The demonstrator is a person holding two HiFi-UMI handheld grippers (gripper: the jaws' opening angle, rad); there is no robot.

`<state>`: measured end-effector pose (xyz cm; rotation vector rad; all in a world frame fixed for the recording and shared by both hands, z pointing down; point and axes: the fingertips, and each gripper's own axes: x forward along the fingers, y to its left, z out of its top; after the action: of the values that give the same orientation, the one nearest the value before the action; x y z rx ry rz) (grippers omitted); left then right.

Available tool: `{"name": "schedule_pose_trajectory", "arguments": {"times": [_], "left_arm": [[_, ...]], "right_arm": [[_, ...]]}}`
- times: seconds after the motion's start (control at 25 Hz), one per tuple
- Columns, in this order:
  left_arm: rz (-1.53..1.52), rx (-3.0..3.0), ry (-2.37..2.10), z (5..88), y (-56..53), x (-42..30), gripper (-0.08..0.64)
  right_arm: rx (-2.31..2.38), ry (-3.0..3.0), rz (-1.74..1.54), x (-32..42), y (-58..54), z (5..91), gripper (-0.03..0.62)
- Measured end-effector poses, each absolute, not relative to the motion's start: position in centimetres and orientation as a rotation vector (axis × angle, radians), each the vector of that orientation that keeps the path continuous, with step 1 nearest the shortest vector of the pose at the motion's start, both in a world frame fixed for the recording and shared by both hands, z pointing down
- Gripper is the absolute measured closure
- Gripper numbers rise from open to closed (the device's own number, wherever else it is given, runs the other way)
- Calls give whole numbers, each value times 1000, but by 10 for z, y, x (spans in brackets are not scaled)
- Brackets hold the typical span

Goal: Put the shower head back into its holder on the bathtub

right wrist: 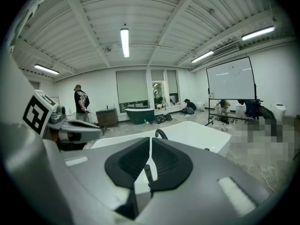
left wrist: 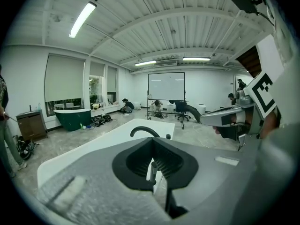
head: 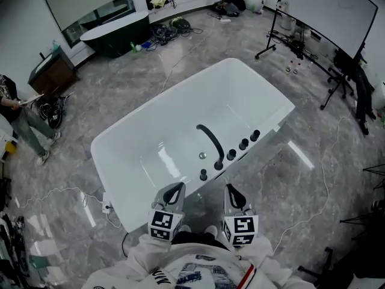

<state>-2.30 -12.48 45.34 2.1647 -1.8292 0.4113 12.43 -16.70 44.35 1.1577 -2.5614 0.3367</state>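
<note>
The left gripper [head: 175, 189] and the right gripper [head: 232, 190] hang side by side just before the near long rim of the tub [head: 180, 95], with free air up to it. On that rim a row of black knobs [head: 231, 155] and the arched spout [head: 210, 140] block a low pass into the tub. Left of the knobs the rim is bare, and the basin behind is open. Cables [head: 60, 191] lie on the floor. A person [head: 24, 125] and a whiteboard stand [head: 283, 35] are well apart.
</note>
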Motion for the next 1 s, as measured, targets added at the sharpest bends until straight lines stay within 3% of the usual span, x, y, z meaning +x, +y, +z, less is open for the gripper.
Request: {"name": "schedule_pose_trajectory", "arguments": {"times": [1.0], "left_arm": [[314,2341,-1737,418,40,-58,560]], "right_arm": [[1338,-2513,290,87,16,419,588]]}}
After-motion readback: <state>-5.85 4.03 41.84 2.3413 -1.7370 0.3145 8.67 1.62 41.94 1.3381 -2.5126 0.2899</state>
